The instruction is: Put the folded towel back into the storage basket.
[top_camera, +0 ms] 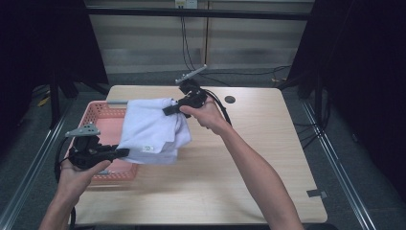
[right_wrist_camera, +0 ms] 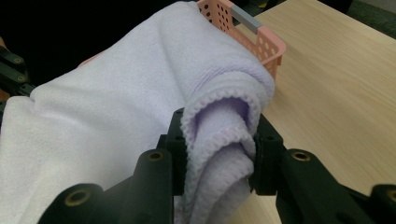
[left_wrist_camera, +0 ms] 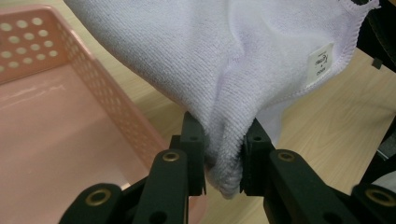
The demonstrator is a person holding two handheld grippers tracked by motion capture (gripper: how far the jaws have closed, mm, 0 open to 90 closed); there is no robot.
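A white towel (top_camera: pixel 151 129) hangs in the air between my two grippers, above the right side of a pink perforated basket (top_camera: pixel 103 115). My left gripper (top_camera: pixel 125 152) is shut on the towel's near corner; in the left gripper view the cloth (left_wrist_camera: pixel 224 70) is pinched between the jaws (left_wrist_camera: pixel 223 161) and a small label (left_wrist_camera: pixel 320 63) shows. My right gripper (top_camera: pixel 171 110) is shut on the far edge, where the folded hem (right_wrist_camera: pixel 219 140) bunches between its jaws. The pink basket (left_wrist_camera: pixel 60 140) lies below and to the left.
The light wooden table (top_camera: pixel 258 158) stretches to the right of the basket. A round cable hole (top_camera: pixel 230 99) sits near the far edge. Cables (top_camera: pixel 191 52) hang behind the table. The basket's rim (right_wrist_camera: pixel 252 28) shows beyond the towel.
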